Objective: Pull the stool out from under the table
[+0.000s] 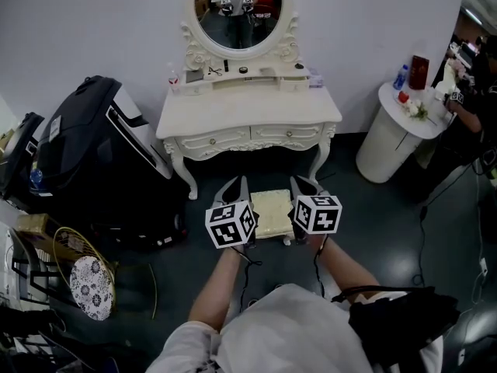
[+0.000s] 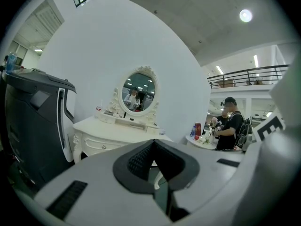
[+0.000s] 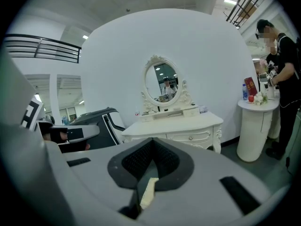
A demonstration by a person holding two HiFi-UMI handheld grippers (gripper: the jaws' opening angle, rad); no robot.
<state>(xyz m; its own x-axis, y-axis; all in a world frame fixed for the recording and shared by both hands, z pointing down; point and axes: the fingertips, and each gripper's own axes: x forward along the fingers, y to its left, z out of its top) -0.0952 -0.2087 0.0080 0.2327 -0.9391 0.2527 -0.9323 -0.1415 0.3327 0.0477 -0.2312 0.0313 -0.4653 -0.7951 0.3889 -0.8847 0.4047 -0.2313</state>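
The stool (image 1: 272,212), a small square seat with a cream cushion, stands on the dark floor just in front of the white dressing table (image 1: 248,119). My left gripper (image 1: 236,183) lies along the stool's left edge and my right gripper (image 1: 303,182) along its right edge. Both point toward the table. In the left gripper view the jaws (image 2: 153,144) are closed together with nothing visible between them. The right gripper (image 3: 151,141) is shut too, and a cream sliver of the stool (image 3: 146,192) shows below its jaws. Whether either gripper touches the stool is hidden.
A large black and white machine (image 1: 93,158) stands left of the table. A gold wire chair with a patterned cushion (image 1: 89,286) is at the lower left. A round white side table (image 1: 396,138) with bottles stands at the right, with a person (image 1: 474,92) beside it. An oval mirror (image 1: 237,10) tops the dressing table.
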